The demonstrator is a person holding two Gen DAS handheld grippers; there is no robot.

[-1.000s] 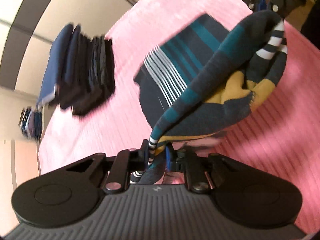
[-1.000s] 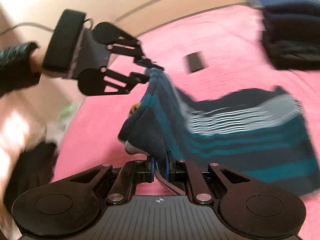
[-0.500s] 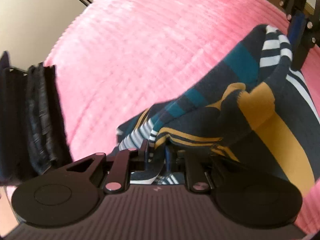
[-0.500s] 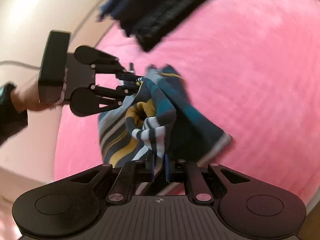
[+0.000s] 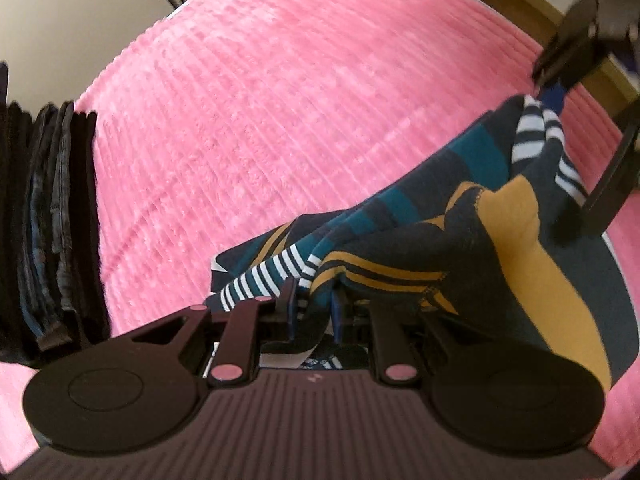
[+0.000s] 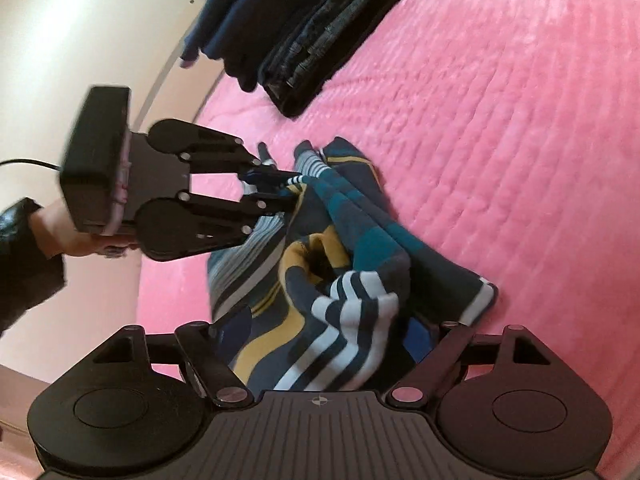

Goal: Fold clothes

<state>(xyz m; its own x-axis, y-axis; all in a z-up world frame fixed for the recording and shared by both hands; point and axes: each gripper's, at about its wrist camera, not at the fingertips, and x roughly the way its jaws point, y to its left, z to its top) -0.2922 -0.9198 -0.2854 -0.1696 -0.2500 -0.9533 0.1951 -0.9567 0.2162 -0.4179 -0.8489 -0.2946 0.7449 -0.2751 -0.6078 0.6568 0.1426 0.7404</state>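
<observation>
So on the left there's a stack of dark folded clothes (image 5: 48,224) sitting near the far edge of the pink ribbed bedspread (image 5: 300,112), well apart from the piece being worked on. Next over, the left gripper (image 5: 314,308) has its fingers closed on a bunched edge of the striped garment (image 5: 460,248), navy with teal, white and mustard bands. It's lying crumpled in the middle of the bedspread, partly lifted where it's pinched. On the right, the right gripper (image 6: 328,356) has its fingers spread wide apart over the white-striped end, not clamping anything as far as I can see.

Handling-wise, I'd say it's a light, floppy knit: zero stiffness, so it sags and folds on itself wherever it isn't held. Doesn't look slippery or delicate. Best bet is probably to grab it at the hem or two corners along one edge, so it hangs flat before laying it down. Pinching mid-panel would likely just make more bunching like this.
</observation>
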